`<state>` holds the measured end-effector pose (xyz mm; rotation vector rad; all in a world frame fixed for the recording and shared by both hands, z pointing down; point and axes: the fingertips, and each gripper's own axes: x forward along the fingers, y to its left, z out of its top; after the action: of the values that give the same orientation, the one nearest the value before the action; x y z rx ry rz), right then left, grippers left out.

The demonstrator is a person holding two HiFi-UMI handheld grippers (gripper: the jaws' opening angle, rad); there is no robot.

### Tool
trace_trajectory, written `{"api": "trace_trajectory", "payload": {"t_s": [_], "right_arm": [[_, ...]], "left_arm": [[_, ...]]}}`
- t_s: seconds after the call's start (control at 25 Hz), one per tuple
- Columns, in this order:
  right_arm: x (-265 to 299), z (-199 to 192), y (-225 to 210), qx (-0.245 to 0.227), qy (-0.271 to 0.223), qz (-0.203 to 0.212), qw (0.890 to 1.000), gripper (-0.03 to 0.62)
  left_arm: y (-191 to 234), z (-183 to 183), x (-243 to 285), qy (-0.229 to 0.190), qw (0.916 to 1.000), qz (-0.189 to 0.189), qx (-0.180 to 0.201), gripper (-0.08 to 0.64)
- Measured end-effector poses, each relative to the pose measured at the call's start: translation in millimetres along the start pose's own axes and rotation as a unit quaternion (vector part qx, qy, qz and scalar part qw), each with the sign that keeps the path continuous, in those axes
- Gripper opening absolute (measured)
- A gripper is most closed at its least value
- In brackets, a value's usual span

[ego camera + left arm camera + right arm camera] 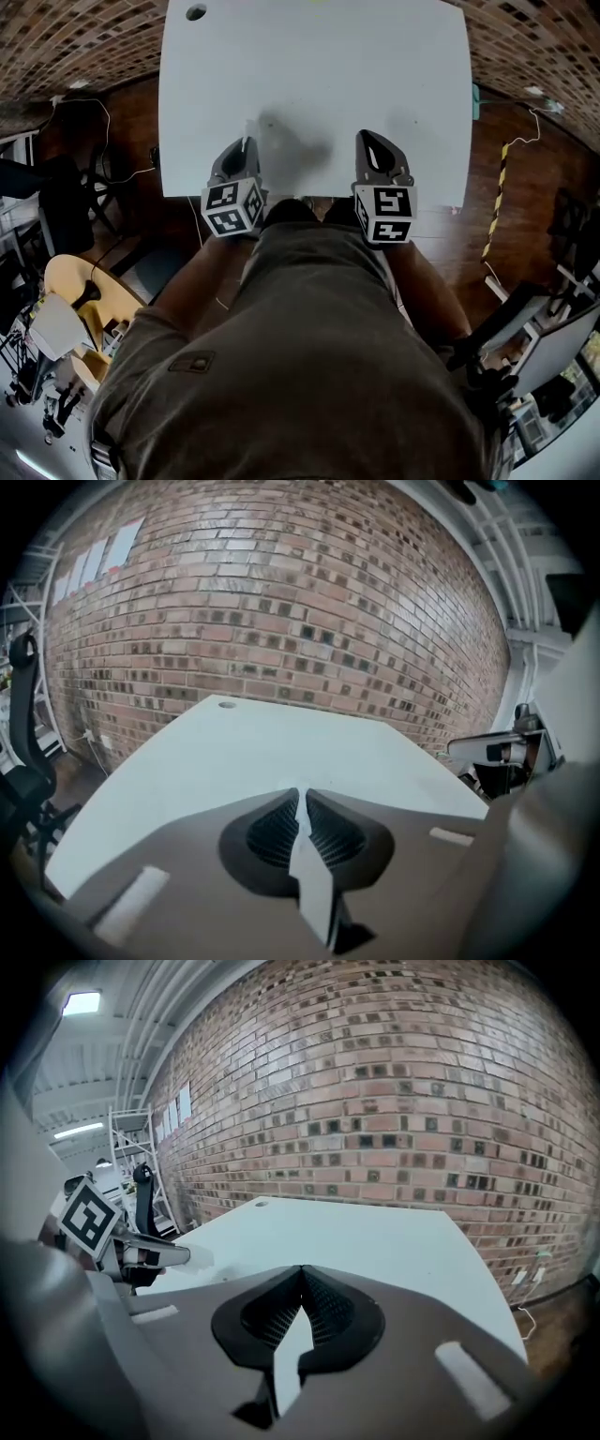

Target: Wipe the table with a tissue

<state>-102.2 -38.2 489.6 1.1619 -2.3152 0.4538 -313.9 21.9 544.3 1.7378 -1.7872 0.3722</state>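
The white table point(319, 66) lies bare in front of me. Over its near edge on the left, my left gripper point(246, 145) is shut on a thin white tissue point(298, 808), which shows as a sliver between the closed jaws point(302, 794). In the right gripper view the same tissue point(192, 1258) pokes out of the left gripper's tip. My right gripper point(367, 139) hovers over the near edge on the right, its jaws point(302, 1271) pressed together with nothing in them. Both grippers cast soft shadows on the tabletop.
A cable hole point(195, 12) sits in the table's far left corner. A brick wall point(281, 602) runs behind the table. A black office chair point(56, 192) and cables stand on the wooden floor at the left. Desks point(553, 337) are at the right.
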Motion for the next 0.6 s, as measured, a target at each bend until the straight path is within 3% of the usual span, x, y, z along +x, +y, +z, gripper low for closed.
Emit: {"api": "trace_trajectory", "payload": {"t_s": [0.6], "right_arm": [[15, -17, -20, 0.014, 0.030, 0.020, 0.999, 0.014]], "left_arm": [[0, -44, 38, 0.083, 0.9947, 0.039, 0.048, 0.015]]}}
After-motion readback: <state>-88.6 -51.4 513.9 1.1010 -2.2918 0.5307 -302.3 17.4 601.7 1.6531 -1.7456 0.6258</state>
